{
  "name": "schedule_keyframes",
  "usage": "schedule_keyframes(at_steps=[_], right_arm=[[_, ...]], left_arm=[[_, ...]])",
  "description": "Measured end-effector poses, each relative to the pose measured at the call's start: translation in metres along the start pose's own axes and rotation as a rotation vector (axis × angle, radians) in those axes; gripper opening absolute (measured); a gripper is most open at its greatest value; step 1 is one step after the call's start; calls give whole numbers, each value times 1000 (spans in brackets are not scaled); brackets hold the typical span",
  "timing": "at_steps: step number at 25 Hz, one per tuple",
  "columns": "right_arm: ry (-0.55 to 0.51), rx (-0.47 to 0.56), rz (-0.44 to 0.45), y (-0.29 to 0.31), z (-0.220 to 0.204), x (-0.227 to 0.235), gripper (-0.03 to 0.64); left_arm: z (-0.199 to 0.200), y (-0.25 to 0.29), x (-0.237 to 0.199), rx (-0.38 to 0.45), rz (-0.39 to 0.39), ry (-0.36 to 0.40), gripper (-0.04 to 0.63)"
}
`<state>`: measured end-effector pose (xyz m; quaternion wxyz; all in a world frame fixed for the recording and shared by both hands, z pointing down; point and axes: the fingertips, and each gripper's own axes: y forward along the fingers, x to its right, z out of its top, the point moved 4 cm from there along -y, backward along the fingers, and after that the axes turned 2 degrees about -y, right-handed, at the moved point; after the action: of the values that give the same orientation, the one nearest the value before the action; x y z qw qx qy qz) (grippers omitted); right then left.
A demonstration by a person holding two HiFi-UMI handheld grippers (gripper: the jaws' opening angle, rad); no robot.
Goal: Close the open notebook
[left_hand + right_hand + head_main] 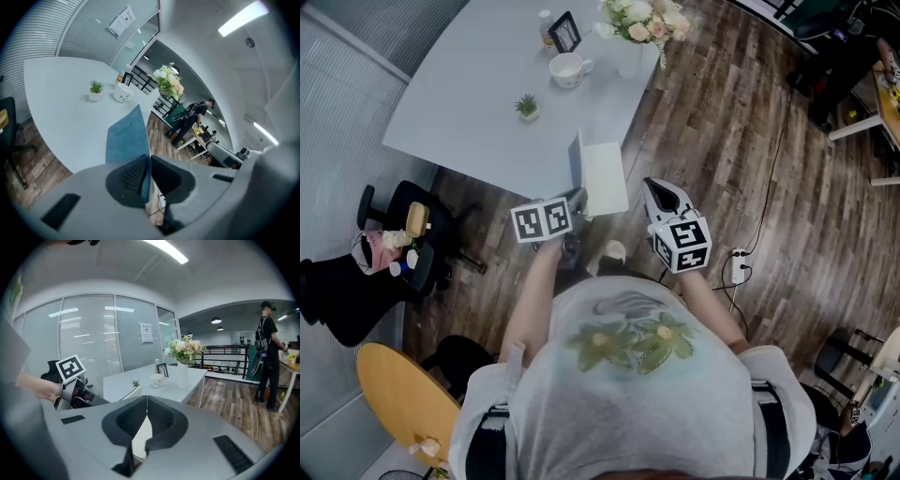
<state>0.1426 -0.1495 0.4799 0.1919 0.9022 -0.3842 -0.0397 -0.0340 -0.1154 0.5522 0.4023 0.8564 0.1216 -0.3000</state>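
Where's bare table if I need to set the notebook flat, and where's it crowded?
Bare: the broad left stretch of the table, from the small plant out to its left edge, and the strip between plant and notebook, whose cover the left gripper pinches. Crowded: the far corner, with cup, picture frame and flower vase.

A blue cover and white pages are shown on the notebook [125,136], against a pale grey table [478,103] and a floor [722,141] of brown wood planks. Black-and-white square markers are borne by the cubes of the light grey left gripper [149,161] and right gripper [146,401]. A white mug [567,69], a green plant [526,105] and cream-and-pink flowers [645,19] are seen toward the table's far edge.
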Motion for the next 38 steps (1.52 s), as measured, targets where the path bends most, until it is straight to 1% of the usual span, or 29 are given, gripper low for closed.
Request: schedule_keyframes(at_steps=[13, 20, 38], right_arm=[[12, -9, -6, -9, -8, 5, 18], [12, -18, -11, -11, -13, 7, 18], [15, -22, -51, -22, -16, 21, 18]], left_arm=[[-4, 15, 9, -26, -8, 24, 34], [-7, 25, 13, -33, -12, 24, 34], [-15, 52, 23, -79, -9, 37, 35]])
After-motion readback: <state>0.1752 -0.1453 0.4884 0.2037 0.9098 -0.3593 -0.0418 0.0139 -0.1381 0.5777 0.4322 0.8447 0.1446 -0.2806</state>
